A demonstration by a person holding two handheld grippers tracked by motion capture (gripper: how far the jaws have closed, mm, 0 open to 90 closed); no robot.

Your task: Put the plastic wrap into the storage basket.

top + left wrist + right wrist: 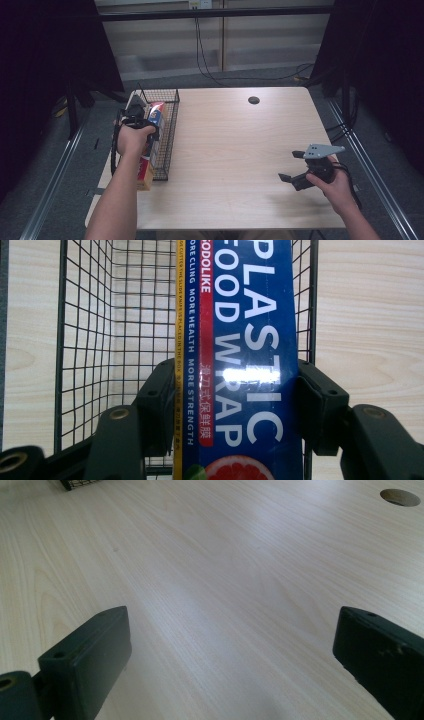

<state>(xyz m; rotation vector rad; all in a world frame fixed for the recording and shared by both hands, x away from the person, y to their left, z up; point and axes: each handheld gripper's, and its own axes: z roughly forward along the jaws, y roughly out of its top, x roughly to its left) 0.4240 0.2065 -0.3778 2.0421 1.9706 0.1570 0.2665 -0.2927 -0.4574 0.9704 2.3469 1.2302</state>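
Observation:
A long blue plastic food wrap box (245, 340) with red and yellow stripes lies lengthwise in a black wire basket (170, 131) at the table's left edge. My left gripper (141, 121) is shut on the box (155, 116), its two black jaws pressed against the box's long sides; in the left gripper view the left gripper (235, 405) clamps it from both flanks. The box's near end sticks out past the basket's front. At the front right, my right gripper (293, 167) is open above bare wood, and the right gripper (230, 655) has nothing between its jaws.
The wire basket (85, 340) has tall mesh walls around the box. A round cable hole (253, 100) sits at the table's far middle, also cable hole (399, 497). Light wooden table (235, 150); dark curtains and metal rails flank it.

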